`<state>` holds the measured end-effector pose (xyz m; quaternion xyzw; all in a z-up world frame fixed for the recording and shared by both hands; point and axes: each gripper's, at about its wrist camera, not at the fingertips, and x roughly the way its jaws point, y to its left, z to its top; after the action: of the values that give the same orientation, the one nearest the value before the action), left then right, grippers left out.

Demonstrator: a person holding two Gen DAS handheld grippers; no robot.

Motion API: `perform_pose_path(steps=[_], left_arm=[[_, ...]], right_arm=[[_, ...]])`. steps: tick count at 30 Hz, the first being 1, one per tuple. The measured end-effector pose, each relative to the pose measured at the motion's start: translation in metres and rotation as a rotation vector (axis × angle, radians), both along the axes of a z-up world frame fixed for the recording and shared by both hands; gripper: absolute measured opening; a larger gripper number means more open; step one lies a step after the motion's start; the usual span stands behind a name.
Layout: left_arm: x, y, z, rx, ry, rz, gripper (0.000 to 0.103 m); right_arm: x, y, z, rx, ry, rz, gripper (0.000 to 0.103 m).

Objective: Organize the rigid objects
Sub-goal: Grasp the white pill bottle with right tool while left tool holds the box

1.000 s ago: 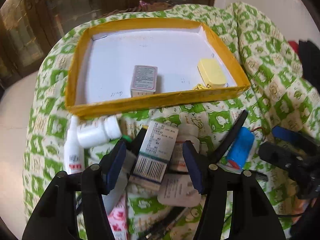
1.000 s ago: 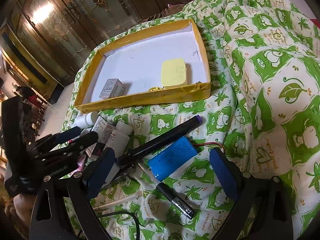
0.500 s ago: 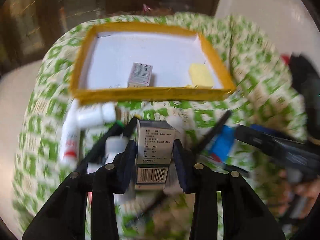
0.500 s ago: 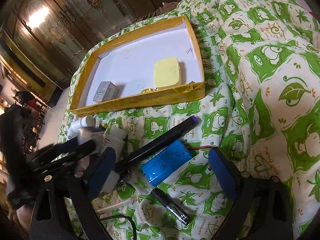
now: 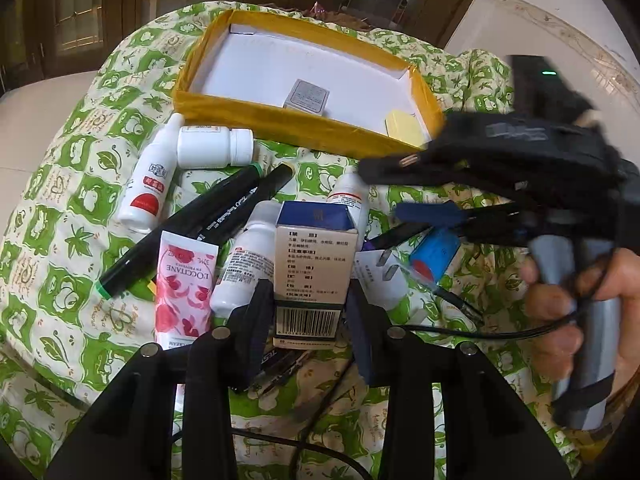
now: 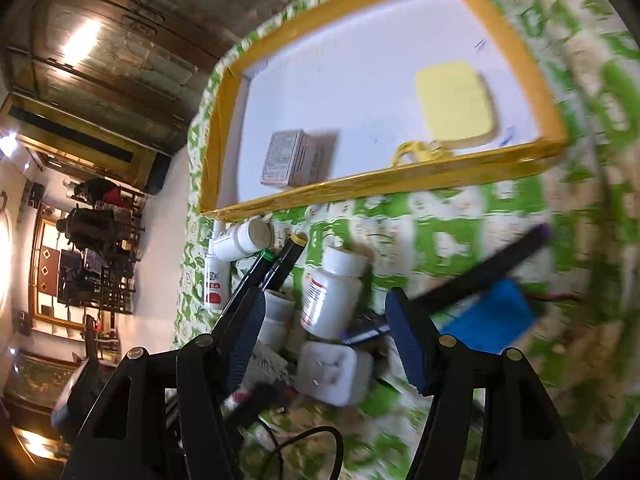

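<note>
My left gripper [image 5: 308,320] is shut on a white and blue medicine box [image 5: 314,264] with a barcode, held above the pile. The yellow-rimmed tray [image 5: 280,120] lies beyond; it holds a small grey box [image 5: 307,97] and a yellow pad [image 5: 404,130]. My right gripper [image 6: 326,328] is open, hovering over a white pill bottle [image 6: 330,292] and a white charger plug [image 6: 332,372]. It also shows in the left wrist view [image 5: 424,196], at the right. The tray [image 6: 360,190] with the grey box [image 6: 290,158] and yellow pad [image 6: 454,100] shows in the right wrist view.
On the green patterned cloth [image 5: 72,208] lie two black markers [image 5: 192,232], white bottles [image 5: 214,146], a pink tube [image 5: 184,288], a blue battery pack [image 5: 434,254] and a black cable [image 5: 460,330]. A black pen [image 6: 480,272] lies by the battery [image 6: 488,320].
My left gripper closed on the medicine box and lifted it off the pile. My right gripper swung left from the battery to over the white bottle and plug.
</note>
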<state>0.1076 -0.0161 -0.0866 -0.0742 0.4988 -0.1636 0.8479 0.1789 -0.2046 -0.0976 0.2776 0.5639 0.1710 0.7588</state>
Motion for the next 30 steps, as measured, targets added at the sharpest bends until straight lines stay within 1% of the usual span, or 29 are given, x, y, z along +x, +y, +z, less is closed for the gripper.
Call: perform_pose_path(steps=[1,2,3,5,8,9,11,14,15,18,25,30], left_arm=[[0.001,0.0,0.0,-0.003,0.001,0.001,0.034],[0.002,0.001,-0.001,-0.009,0.003,0.003,0.034],[0.003,0.002,-0.001,-0.016,0.004,0.006,0.034],[0.005,0.003,-0.002,-0.03,0.005,0.013,0.034],[0.005,0.002,-0.001,-0.027,-0.005,0.019,0.034],[0.004,0.003,0.0,-0.024,-0.016,0.02,0.034],[0.002,0.002,0.005,-0.015,-0.049,0.024,0.033],[-0.003,0.0,0.012,0.01,-0.098,0.024,0.033],[-0.005,-0.002,0.015,0.018,-0.117,0.021,0.033],[-0.008,-0.004,0.019,0.04,-0.149,0.011,0.033],[-0.012,-0.007,0.024,0.06,-0.18,0.0,0.033],[-0.015,-0.011,0.026,0.082,-0.196,-0.004,0.033]], right_arm=[[0.005,0.008,-0.008,-0.005,0.037,0.007,0.054],[0.008,0.012,-0.016,-0.007,0.066,0.005,0.053],[0.01,0.017,-0.023,0.002,0.086,0.003,0.05],[0.012,0.027,-0.031,0.002,0.085,0.012,0.046],[0.015,0.034,-0.039,-0.034,0.077,0.019,0.035],[0.014,0.034,-0.041,-0.035,0.077,0.018,0.033],[0.01,0.031,-0.039,-0.016,0.053,0.021,0.033],[0.001,0.03,-0.03,-0.039,0.006,0.035,0.033],[0.001,0.023,-0.026,-0.046,-0.011,0.042,0.033],[-0.009,0.017,-0.014,-0.055,-0.061,0.046,0.033],[-0.026,0.007,0.007,-0.113,-0.168,0.048,0.033],[-0.031,0.009,0.011,-0.154,-0.205,0.067,0.033]])
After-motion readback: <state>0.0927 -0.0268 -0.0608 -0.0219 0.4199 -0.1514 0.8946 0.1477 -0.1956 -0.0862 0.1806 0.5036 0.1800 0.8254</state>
